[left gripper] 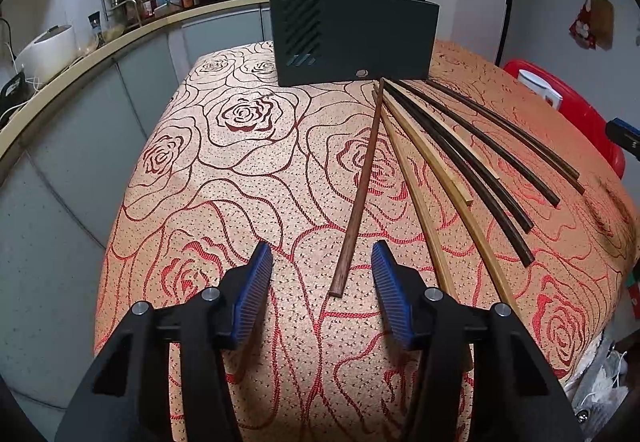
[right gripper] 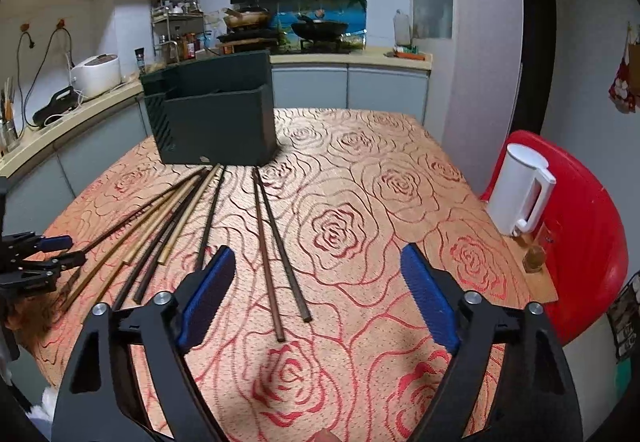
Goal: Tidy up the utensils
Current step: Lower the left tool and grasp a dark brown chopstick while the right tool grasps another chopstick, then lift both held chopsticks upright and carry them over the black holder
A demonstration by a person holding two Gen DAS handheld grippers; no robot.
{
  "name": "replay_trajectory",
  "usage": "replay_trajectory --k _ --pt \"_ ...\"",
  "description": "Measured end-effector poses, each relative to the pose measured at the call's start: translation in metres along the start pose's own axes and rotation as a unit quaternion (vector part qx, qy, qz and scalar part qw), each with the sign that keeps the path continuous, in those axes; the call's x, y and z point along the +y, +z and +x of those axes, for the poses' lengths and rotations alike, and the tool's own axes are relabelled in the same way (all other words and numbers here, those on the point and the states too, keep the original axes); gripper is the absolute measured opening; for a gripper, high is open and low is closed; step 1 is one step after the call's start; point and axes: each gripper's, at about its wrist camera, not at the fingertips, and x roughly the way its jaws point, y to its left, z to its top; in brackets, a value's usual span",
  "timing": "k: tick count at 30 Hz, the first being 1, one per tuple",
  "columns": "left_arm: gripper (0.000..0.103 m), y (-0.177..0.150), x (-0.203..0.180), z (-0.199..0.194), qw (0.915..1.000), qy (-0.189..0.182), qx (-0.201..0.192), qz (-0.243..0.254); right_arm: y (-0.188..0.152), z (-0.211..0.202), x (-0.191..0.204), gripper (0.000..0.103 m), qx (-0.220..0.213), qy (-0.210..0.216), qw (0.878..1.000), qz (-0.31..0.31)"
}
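From the left wrist camera, the left gripper (left gripper: 322,262) tilts down over the rose-patterned tablecloth (left gripper: 240,169), jaws partly apart, with the near end of a reddish-brown chopstick (left gripper: 360,185) lying between the blue pads, untouched. Pale and dark chopsticks (left gripper: 460,153) fan out from the dark utensil holder (left gripper: 352,37).

From the right wrist camera, the right gripper (right gripper: 318,282) slants down, jaws wide, framing the near ends of two brown chopsticks (right gripper: 276,242) that reach toward the holder.
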Motion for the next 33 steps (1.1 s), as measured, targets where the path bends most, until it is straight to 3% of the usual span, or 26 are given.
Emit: replay_trajectory --k 4,6,8,11,19,24,33 --pt "0.030 -0.002 -0.007 -0.004 0.9999 -0.012 -0.005 0.010 -0.003 0.007 -0.010 0.077 0.009 0.000 1.000 0.009" --pt "0.014 -0.003 -0.012 -0.005 0.9996 -0.018 -0.007 0.020 -0.004 0.009 -0.012 0.077 0.010 0.000 1.000 0.008" --pt "0.008 -0.003 -0.016 -0.006 0.9993 -0.021 -0.008 0.028 -0.005 0.012 -0.013 0.077 0.012 0.001 1.000 0.004" --pt "0.007 -0.004 -0.014 -0.007 0.9995 -0.025 -0.005 0.019 -0.006 0.016 -0.014 0.074 0.018 0.006 1.000 -0.001" --pt "0.007 -0.001 0.009 -0.021 0.9989 -0.028 -0.018 -0.032 -0.017 0.037 -0.011 0.047 0.067 0.036 0.997 -0.022" --pt "0.007 0.000 0.009 -0.024 0.9989 -0.029 -0.020 -0.030 -0.025 0.044 0.004 0.037 0.081 0.036 0.994 -0.065" --pt "0.007 -0.001 0.006 -0.027 0.9994 -0.022 -0.019 -0.020 -0.032 0.049 0.010 0.016 0.088 0.045 0.991 -0.086"
